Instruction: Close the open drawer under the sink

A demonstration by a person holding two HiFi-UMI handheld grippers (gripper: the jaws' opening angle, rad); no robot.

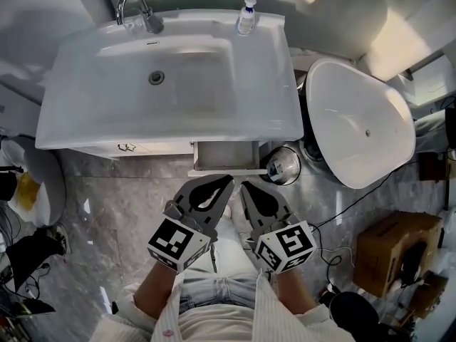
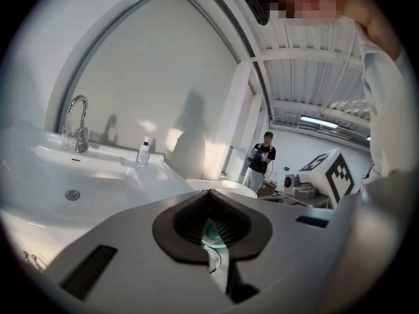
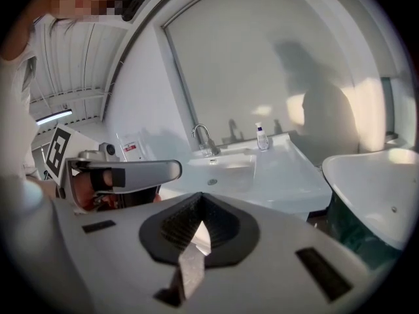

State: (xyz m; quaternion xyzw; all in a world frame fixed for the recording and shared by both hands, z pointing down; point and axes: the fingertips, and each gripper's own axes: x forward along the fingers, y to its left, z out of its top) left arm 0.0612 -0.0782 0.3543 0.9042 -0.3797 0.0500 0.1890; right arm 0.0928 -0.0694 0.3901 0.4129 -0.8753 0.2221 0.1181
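Under the front edge of the white sink (image 1: 107, 130), a shallow grey drawer (image 1: 226, 157) stands pulled out and looks empty. Just short of its front, my two grippers hang side by side above the person's lap. The left gripper (image 1: 226, 184) is shut with nothing in it. So is the right gripper (image 1: 246, 188), also holding nothing. In the left gripper view the shut tips (image 2: 211, 196) point over the sink basin (image 2: 72, 175). The right gripper view shows its shut tips (image 3: 200, 199) with the left gripper (image 3: 124, 172) beside them; the drawer is hidden in both gripper views.
A faucet (image 1: 135, 9) and a soap bottle (image 1: 246, 16) stand at the sink's back. A large white tub (image 1: 360, 123) sits to the right, a shiny round bin (image 1: 283, 166) next to the drawer. A cardboard box (image 1: 395, 251) lies at lower right. A person (image 2: 264, 159) stands far behind.
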